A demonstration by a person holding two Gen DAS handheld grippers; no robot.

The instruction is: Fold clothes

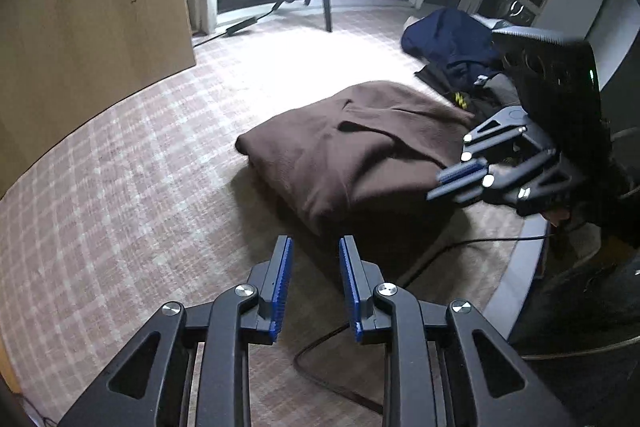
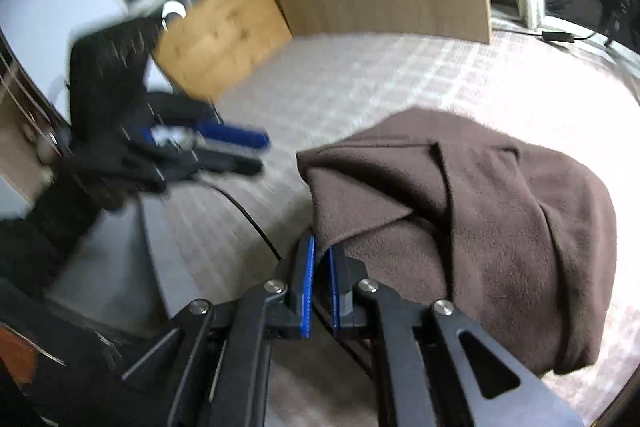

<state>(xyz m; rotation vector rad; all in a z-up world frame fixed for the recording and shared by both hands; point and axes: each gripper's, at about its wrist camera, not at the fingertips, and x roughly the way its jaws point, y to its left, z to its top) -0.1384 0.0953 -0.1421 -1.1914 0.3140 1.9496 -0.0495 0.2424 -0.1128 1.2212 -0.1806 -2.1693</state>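
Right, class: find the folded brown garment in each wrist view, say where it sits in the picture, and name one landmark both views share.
Left wrist view: the brown garment lies right of centre on the checked carpet, beyond the left gripper, whose jaws are empty.
Right wrist view: it fills the lower right, its near corner hanging over the right gripper.
Shared landmark: the light wooden panel, upper left in the left view, top centre in the right.

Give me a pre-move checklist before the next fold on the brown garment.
1. Right gripper shut on brown garment corner: ok.
2. Left gripper free, jaws apart, nothing between: ok.
3. Left gripper on the garment: not ok, short of its near edge.
4. Black cable clear of the garment: cannot tell, it runs toward its edge.
5. Carpet beside the garment free for the fold: ok.
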